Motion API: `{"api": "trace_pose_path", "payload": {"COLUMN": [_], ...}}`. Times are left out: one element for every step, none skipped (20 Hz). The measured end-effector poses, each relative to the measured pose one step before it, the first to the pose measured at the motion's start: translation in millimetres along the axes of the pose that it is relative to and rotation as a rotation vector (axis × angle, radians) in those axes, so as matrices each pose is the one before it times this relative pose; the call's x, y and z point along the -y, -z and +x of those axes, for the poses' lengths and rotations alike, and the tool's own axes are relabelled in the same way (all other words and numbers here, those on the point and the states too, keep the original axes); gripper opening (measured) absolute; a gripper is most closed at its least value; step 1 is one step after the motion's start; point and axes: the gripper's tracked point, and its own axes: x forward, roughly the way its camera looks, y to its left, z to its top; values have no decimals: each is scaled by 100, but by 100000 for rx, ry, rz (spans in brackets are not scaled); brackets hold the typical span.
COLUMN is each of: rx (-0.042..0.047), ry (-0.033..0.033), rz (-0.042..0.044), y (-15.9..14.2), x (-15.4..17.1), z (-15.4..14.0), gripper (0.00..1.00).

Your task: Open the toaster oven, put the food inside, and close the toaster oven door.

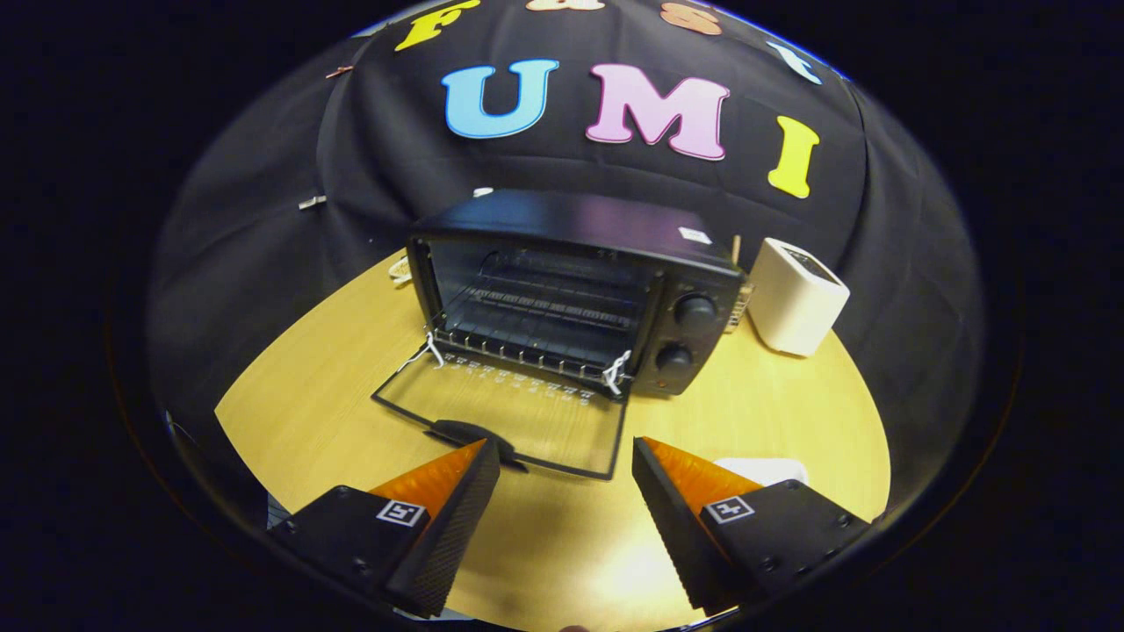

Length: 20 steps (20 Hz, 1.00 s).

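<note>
Tongs (566, 456) stand wide apart and hold nothing, their orange-faced fingers (439, 478) poised over the wooden worktop (790, 412) just short of the toaster oven (580, 290). Its glass door (500, 421) lies folded down flat toward the fingers, the wire rack (536, 329) inside bare. A white box (797, 297) stands just right of the oven. A small white sticker (695, 234) on the oven's top is too small to read. Something white (764, 470) peeks out behind the right finger.

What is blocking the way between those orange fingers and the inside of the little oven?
Nothing visible. The gripper is open and empty. Ahead, the toaster oven has its glass door folded flat onto the table, leaving the wire rack exposed.
</note>
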Motion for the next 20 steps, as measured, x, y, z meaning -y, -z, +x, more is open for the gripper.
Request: {"api": "trace_pose_path", "payload": {"rx": [984,82,-206,-430,-820,-905,-1074,-1187,-1414,-1447,-1776,-2072,-1586,-1975,-2319,-2724,-2714,-2740,-2139,-1766], "ry": [1229,1134,1225,1353,1506,1478,1182,1168,1369,1280,1581,1241,529,199,456,-117,-597,-987,-870,-1233], "rz": [604,1090,1648,1374,1067,1257,1441,1665,1930,2101,1944,1716,1686,1405,1195,1346,1198,776,387,-200], "y": [-428,-217,-122,-42,212,224,183,366,332,361,490,549,452,624,667,874,722,796,605,545], "x": [1646,1658,1730,1791,1816,1895,1847,1793,1898,1900,1841,1774,1531,1420,1424,1089,785,600,333,146], "z": [-446,-393,-379,-177,-17,-69,-65,-28,-16,-7,19,115,213,326,335,334,476,428,555,559], "gripper": [99,99,99,99,99,99,99,99,99,99,99,99,99,99,99,99,99,100,99,99]}}
